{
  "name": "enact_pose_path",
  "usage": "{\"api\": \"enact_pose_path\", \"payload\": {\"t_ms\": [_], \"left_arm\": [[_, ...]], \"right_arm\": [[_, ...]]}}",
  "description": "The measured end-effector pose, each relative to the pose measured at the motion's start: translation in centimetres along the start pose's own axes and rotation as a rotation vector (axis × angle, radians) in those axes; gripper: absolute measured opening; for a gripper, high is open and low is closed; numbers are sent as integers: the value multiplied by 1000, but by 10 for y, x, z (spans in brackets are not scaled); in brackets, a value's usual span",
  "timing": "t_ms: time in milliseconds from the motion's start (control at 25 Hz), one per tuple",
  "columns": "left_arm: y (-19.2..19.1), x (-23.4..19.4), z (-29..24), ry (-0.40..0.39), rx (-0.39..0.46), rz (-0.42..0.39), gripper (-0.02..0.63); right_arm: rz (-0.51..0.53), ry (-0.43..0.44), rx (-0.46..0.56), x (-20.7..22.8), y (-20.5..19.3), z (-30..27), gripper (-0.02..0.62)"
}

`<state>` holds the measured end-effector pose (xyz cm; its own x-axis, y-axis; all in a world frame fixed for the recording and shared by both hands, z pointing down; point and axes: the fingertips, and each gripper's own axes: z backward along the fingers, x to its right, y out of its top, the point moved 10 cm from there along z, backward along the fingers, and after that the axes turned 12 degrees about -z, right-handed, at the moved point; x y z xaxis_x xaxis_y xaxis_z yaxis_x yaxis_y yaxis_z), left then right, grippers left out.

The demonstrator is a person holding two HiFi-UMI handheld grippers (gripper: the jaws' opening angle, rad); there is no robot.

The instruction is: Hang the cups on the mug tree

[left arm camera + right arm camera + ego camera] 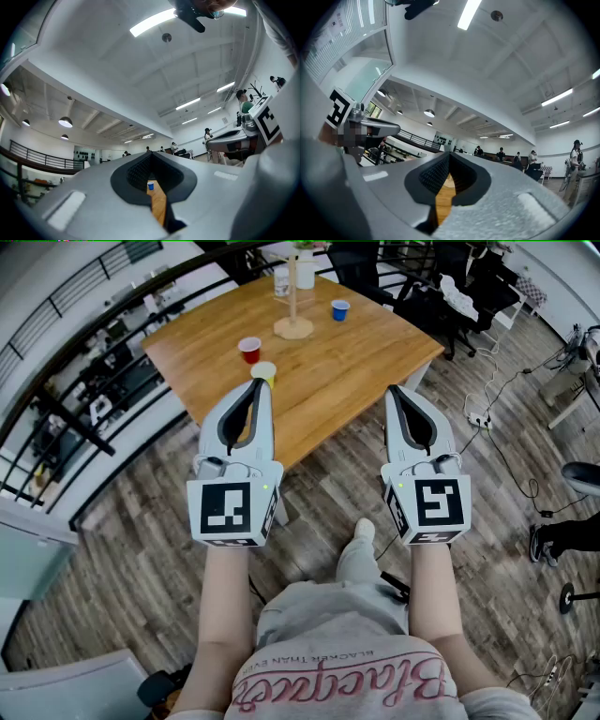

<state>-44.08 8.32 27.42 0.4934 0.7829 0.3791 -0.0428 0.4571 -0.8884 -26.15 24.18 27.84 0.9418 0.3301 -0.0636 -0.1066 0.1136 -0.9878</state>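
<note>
Left claw [261,383] and right claw [398,391], both closed and empty, hover before the table [375,352]. Only the head view shows mug tree [293,298] and red cup [249,350]; yellow cup [265,370] sits half hidden.

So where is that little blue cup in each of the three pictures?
Head view: the blue cup stands near the top, right of the mug tree, on the wooden table.
Left gripper view: the cup is small, low centre, at the far end of the table strip.
Right gripper view: not in it; only table wood shows.
Shared landmark: the wooden table.
</note>
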Motion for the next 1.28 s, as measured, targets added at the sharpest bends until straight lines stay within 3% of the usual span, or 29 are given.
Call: {"api": "enact_pose_path", "payload": {"t_ms": [320, 560, 680, 1280], "left_arm": [[-4, 5, -17, -14, -12, 8, 12], [-13, 17, -48, -22, -39, 15, 12], [-19, 22, -72, -21, -55, 18, 12], [-41, 72, -251, 51, -106, 12, 12]], "right_arm": [[-4, -6, -15, 16, -4, -6, 0], [-116, 25, 19, 48, -13, -21, 1], [-90, 22, -2, 65, -19, -37, 2], [-112, 95, -38, 226, -49, -153, 2]]}}
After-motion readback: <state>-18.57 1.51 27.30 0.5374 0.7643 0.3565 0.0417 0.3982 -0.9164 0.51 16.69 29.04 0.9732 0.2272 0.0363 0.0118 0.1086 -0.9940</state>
